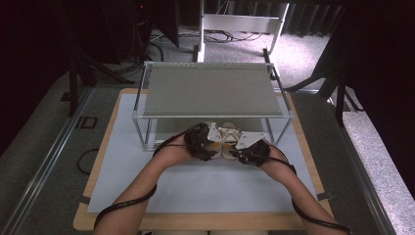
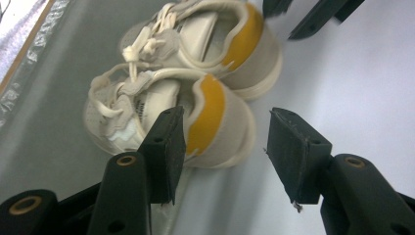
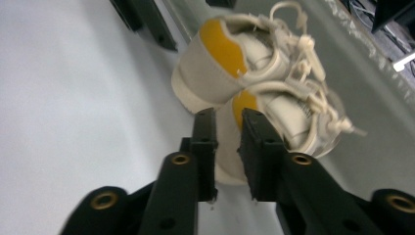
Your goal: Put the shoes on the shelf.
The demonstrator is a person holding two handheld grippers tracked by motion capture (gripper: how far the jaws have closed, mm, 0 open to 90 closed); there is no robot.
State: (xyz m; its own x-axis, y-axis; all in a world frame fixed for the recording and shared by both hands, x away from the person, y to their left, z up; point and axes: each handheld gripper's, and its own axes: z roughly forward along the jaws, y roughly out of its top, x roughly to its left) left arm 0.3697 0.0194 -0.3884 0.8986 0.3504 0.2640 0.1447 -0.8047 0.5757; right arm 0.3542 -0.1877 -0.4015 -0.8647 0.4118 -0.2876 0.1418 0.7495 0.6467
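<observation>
On the white worktop (image 1: 195, 186), at the open front of the wire shelf rack (image 1: 210, 90), your pair of cream sneakers (image 1: 226, 139) sits side by side, heels toward you. Your right gripper (image 3: 227, 122) has its jaws nearly together at one yellow heel tab, though a true pinch can't be told. Your left gripper (image 2: 225, 142) stands jaws apart, straddling the other heel, seemingly ready to slide the pair under the rack.

Our forearms converge from five and seven o'clock toward twelve. Our left gripper (image 2: 222, 147) has its jaws spread apart, while our right gripper (image 3: 227, 147) shows a narrow gap.
</observation>
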